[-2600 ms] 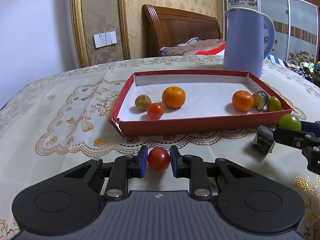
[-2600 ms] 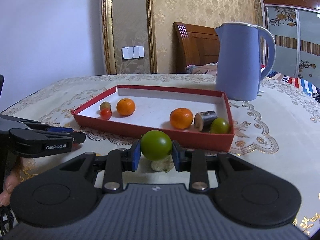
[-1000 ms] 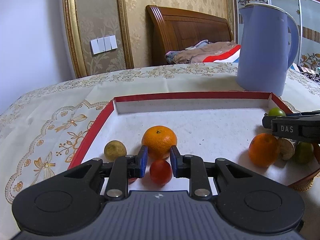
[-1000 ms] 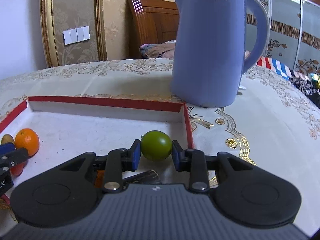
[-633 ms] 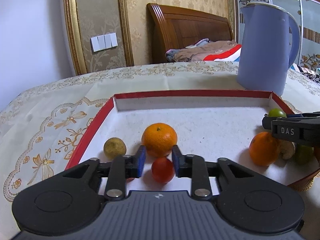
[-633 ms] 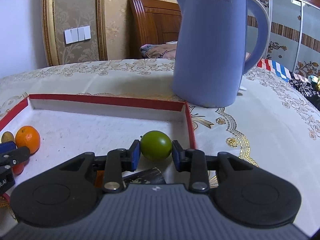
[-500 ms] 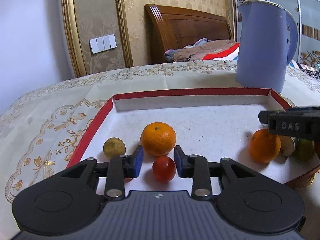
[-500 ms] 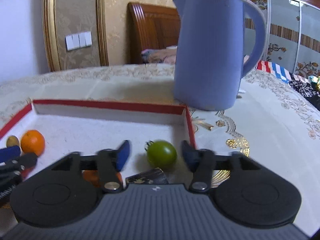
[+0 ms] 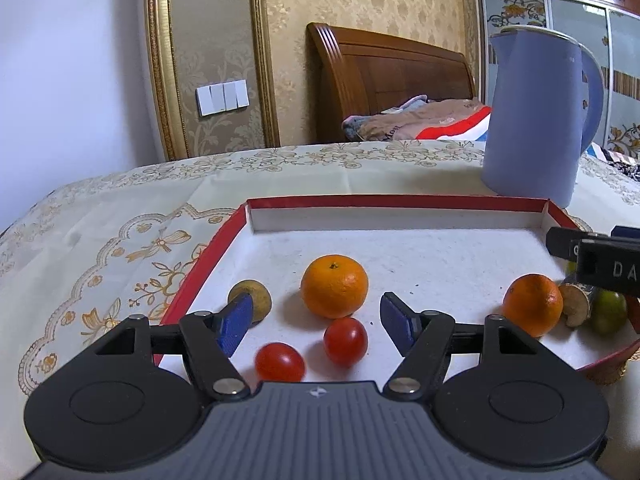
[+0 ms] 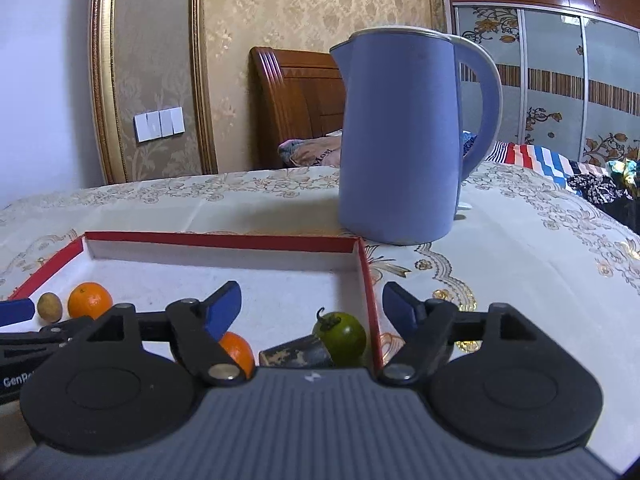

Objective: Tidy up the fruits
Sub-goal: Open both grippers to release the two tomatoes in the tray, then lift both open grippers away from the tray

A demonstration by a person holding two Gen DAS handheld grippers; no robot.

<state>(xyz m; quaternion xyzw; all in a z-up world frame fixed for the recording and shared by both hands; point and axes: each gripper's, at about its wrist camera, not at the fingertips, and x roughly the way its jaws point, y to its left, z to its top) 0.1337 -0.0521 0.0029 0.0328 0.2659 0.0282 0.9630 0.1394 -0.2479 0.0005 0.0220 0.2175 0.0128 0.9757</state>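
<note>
Jaws of the left hand-held gripper (image 9: 316, 320) are opening, a red tomato (image 9: 345, 341) loose between them in the tray (image 9: 400, 201). Right hand-held gripper (image 10: 312, 308) is opening too, a green tomato (image 10: 342, 338) free by the tray's wall.

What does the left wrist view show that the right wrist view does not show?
Only the left wrist view: two red tomatoes between the opening left tool, untouched. Only the right wrist view: the green tomato's stem, and the opening right tool clear of it. Both: red tray, kettle, oranges, brownish fruit.
</note>
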